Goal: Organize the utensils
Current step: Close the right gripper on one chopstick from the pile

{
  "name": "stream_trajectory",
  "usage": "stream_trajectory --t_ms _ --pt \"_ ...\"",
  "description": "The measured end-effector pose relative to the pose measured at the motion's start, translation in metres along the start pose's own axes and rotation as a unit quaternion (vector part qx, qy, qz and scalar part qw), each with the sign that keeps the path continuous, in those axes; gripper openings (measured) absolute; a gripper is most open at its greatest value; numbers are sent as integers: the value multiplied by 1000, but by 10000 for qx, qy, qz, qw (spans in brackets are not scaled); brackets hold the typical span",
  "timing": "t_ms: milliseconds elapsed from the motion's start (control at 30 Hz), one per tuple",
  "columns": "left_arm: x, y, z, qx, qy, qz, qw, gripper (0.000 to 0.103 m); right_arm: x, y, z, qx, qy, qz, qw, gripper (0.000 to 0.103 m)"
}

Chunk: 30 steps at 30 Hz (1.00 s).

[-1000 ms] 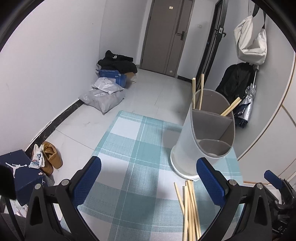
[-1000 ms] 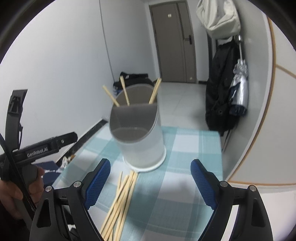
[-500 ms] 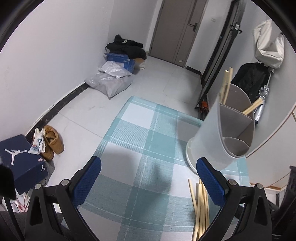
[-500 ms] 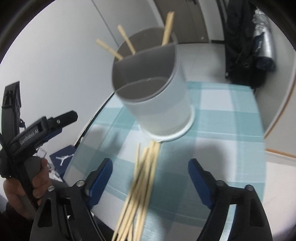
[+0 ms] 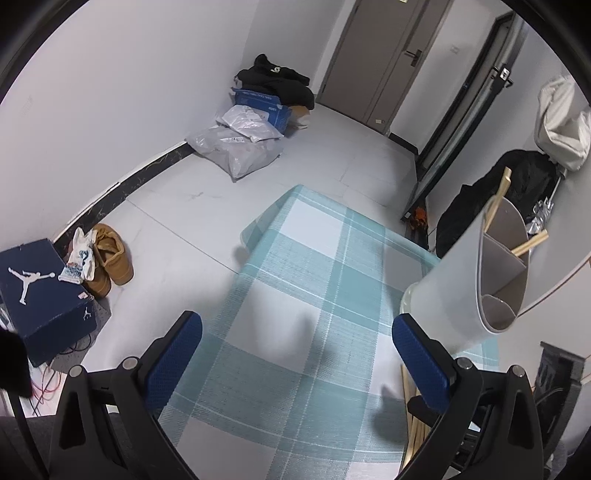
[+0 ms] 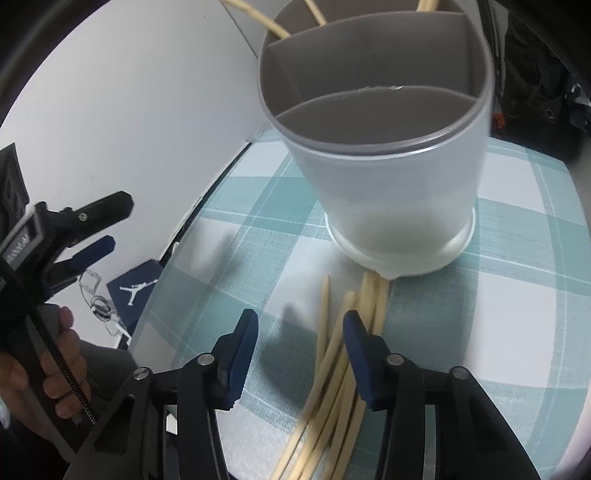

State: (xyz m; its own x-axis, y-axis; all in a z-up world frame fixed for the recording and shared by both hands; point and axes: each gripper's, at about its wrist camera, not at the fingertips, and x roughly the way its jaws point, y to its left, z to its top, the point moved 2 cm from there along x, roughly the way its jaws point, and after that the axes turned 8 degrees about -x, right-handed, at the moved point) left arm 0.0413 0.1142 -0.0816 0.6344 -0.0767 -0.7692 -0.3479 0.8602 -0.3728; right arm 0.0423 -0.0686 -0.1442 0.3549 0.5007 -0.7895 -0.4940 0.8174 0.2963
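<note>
While the chopsticks [image 6: 343, 365] lie loose on the checked cloth [image 6: 517, 295] against the holder [image 6: 388, 177], the right gripper [image 6: 301, 332] is held half-open over them, empty; light, stiff, slippery, best pinched mid-length; the left gripper [image 5: 295, 343] is spread wide, empty

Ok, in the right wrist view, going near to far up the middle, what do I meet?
right gripper with its jaws open → loose chopsticks lying on the checked mat → white utensil holder → chopsticks standing in its far compartment.
</note>
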Motion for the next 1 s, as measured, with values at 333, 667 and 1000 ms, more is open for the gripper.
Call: stream_trajectory --t_ms 333,667,1000 --pt "1 10 6 -245 75 -32 9997 101 15 -4 0 -21 301 -356 9989 40" --pt "0 19 8 -376 95 3 9992 101 21 1 1 -264 271 -683 9969 8" --pt "5 11 1 -141 120 119 9998 101 -1 -11 6 224 -174 -248 9993 7"
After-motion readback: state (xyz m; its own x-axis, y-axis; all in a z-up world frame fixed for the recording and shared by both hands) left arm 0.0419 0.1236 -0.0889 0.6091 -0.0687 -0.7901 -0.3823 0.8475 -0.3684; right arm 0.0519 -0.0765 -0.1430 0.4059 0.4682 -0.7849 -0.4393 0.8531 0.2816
